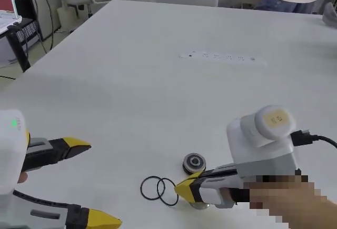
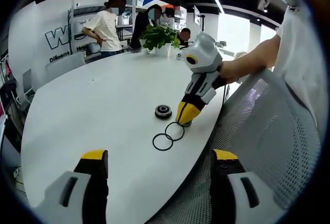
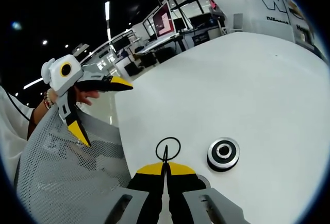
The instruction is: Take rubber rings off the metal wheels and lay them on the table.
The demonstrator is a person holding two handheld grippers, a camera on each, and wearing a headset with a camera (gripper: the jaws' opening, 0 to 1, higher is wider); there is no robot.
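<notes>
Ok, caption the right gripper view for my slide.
Right gripper, jaws shut, pinches a black rubber ring on the white table beside a metal wheel.

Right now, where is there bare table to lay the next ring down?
Bare: the wide stretch between the metal wheel and the power strip, and the patch left of the rubber rings, toward the left gripper. Crowded: the near edge where rings, wheel and right gripper bunch.

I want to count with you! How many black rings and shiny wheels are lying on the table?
Rubber rings: 2
Metal wheels: 1 in plain view; something grey under the right gripper may be another
Total: 3 for sure
</notes>
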